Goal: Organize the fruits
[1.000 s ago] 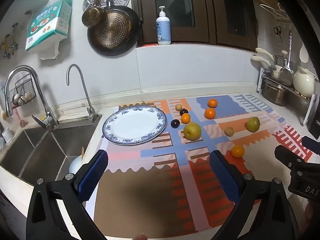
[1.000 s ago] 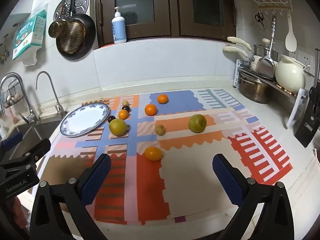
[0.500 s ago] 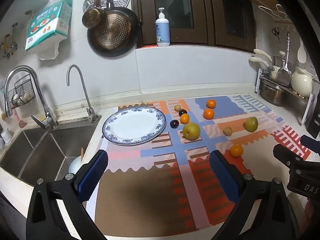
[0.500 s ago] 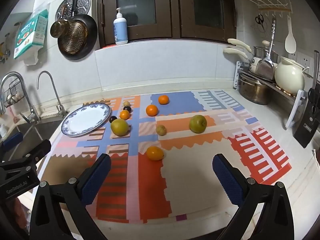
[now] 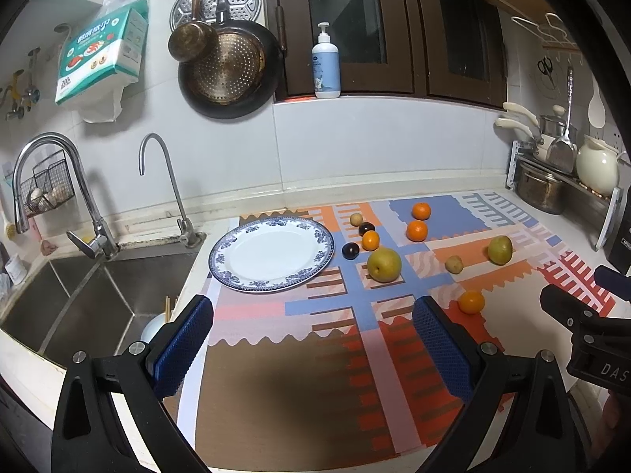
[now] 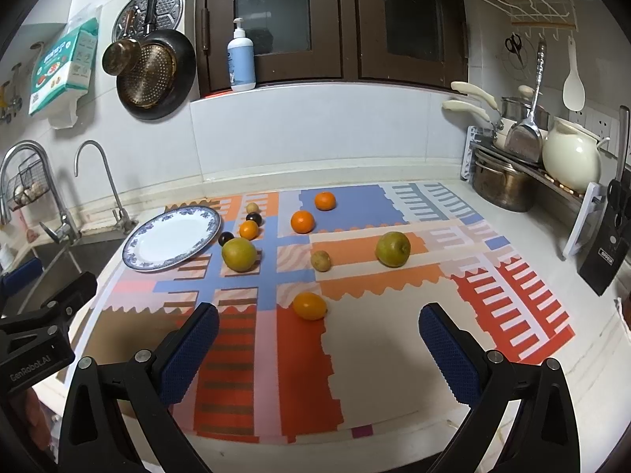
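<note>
A blue-rimmed white plate [image 5: 221, 254] [image 6: 136, 254] lies empty at the left of a patterned mat [image 5: 299, 374]. Fruits are scattered to its right: two pears [image 5: 384, 264] [image 6: 392, 249], several oranges such as the nearest one [image 5: 471, 302] [image 6: 310, 305], two dark plums [image 5: 350, 250] and small tan fruits [image 6: 320, 260]. My left gripper [image 5: 313, 341] is open and empty above the mat's front. My right gripper [image 6: 317, 347] is open and empty, just short of the nearest orange.
A steel sink [image 5: 75, 299] with taps lies left of the plate. A dish rack with a pot [image 6: 501, 185] and cream kettle stands at the right, with a knife block [image 6: 605, 252]. Pans hang on the wall behind.
Both grippers have drifted slightly; the fruits and plate have not moved. Both stay open.
</note>
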Tool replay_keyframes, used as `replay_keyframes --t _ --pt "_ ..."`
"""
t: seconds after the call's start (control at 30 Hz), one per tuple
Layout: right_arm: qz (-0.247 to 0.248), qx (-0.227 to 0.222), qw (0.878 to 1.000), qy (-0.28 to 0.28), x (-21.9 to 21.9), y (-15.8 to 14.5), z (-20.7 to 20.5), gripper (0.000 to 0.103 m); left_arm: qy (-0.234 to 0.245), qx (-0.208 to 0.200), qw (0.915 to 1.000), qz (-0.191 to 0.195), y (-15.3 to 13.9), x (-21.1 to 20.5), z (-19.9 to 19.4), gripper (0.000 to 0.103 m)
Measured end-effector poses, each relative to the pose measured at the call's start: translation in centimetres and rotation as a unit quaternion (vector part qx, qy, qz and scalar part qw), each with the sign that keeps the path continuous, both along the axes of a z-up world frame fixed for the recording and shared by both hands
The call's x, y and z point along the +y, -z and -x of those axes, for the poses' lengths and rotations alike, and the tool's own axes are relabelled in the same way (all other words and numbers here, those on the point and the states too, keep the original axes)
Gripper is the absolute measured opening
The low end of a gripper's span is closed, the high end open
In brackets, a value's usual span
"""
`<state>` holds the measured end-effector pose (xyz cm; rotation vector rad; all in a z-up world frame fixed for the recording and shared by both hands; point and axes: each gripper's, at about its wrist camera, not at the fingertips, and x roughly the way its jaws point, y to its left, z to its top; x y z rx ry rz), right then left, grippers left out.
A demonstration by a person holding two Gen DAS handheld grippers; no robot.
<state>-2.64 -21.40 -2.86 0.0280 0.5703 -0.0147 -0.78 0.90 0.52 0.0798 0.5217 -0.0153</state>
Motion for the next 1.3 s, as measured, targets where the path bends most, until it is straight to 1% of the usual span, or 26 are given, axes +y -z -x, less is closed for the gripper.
replay_keyframes --t 1.3 --pt "0.006 -0.004 1.000 -0.005 0.96 -0.06 -0.67 0.102 0.000 -0.001 1.0000 0.001 0.05 0.50 -0.62 0.103"
